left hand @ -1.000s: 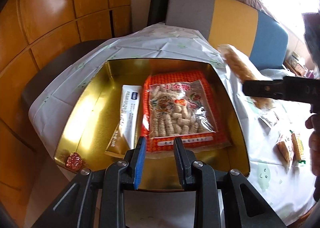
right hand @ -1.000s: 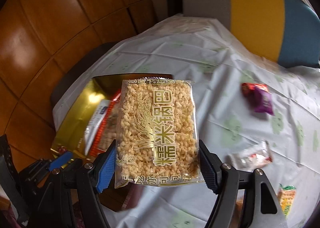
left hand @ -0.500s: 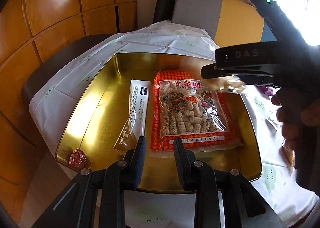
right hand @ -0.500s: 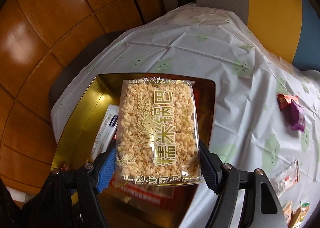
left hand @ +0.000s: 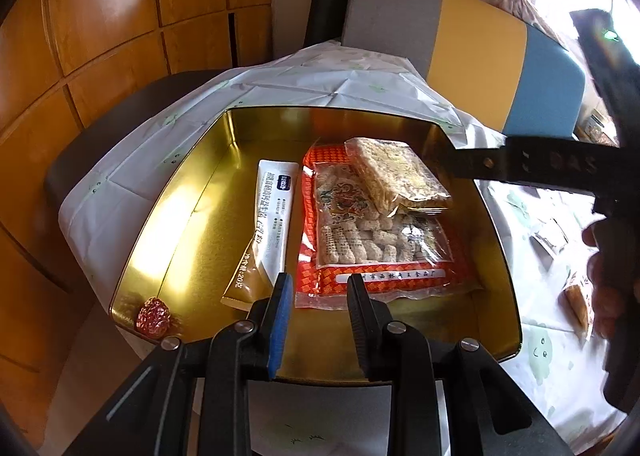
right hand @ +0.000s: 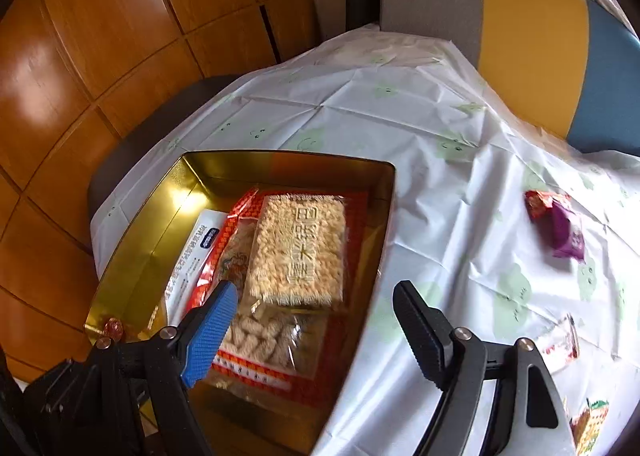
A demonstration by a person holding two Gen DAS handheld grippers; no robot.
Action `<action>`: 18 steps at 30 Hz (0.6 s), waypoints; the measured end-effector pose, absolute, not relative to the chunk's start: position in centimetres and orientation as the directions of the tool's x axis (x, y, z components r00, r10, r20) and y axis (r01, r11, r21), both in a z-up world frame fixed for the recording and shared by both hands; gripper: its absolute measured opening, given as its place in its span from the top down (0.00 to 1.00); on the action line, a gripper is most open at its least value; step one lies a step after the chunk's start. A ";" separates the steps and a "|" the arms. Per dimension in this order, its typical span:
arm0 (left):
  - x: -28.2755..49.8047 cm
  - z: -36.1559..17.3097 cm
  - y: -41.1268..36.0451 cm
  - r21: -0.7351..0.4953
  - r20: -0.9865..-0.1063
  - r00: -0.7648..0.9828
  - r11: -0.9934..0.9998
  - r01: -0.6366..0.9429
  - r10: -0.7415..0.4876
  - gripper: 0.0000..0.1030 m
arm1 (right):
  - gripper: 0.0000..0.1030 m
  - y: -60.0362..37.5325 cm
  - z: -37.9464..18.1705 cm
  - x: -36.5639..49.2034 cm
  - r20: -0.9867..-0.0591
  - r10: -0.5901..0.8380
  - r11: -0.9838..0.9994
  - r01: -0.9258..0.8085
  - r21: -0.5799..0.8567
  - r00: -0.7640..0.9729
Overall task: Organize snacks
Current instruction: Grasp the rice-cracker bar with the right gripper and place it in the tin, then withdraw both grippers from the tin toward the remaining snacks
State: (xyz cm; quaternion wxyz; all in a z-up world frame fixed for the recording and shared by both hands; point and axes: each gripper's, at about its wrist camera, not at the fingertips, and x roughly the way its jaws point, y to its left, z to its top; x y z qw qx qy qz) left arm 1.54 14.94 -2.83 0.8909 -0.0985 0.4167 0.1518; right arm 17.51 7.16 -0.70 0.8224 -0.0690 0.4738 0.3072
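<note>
A gold tin (left hand: 168, 223) (right hand: 140, 240) sits on the white tablecloth. In it lie a white sachet (left hand: 276, 211) (right hand: 192, 260) and a red peanut pack (left hand: 380, 248) (right hand: 256, 340). A rice cracker pack (left hand: 396, 171) (right hand: 298, 252) rests on the peanut pack's far end. My right gripper (right hand: 316, 292) hovers above the tin's near right part. Its jaws are opening and wide apart, clear of the cracker pack. One of its black fingers (left hand: 480, 165) reaches in from the right. My left gripper (left hand: 316, 288) stands over the tin's near rim, jaws narrowly apart and empty.
A red wrapped candy (left hand: 154, 316) (right hand: 114, 326) lies in the tin's near left corner. Loose snacks lie on the cloth to the right: a red and purple pair (right hand: 560, 223), a clear wrapper (right hand: 560, 340), an orange pack (right hand: 588, 424). A grey, yellow and blue chair (right hand: 520, 27) stands behind.
The right gripper carried the rice cracker pack left over the tin, then its jaws spread and the pack dropped onto the peanut pack. The left gripper kept still.
</note>
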 end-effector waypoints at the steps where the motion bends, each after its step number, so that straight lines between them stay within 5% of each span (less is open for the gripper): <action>1: 1.5 -2.8 14.7 -0.046 -0.771 0.608 0.936 -0.350 0.189 0.72 | 0.21 6.7 -0.6 17.1 -0.816 0.443 0.802 -0.571 0.176 0.370; 18: 1.8 -1.7 11.1 0.005 -0.757 0.630 0.967 -0.255 0.170 0.72 | 0.21 -4.0 1.1 13.3 -0.779 0.408 0.856 -0.497 0.144 0.477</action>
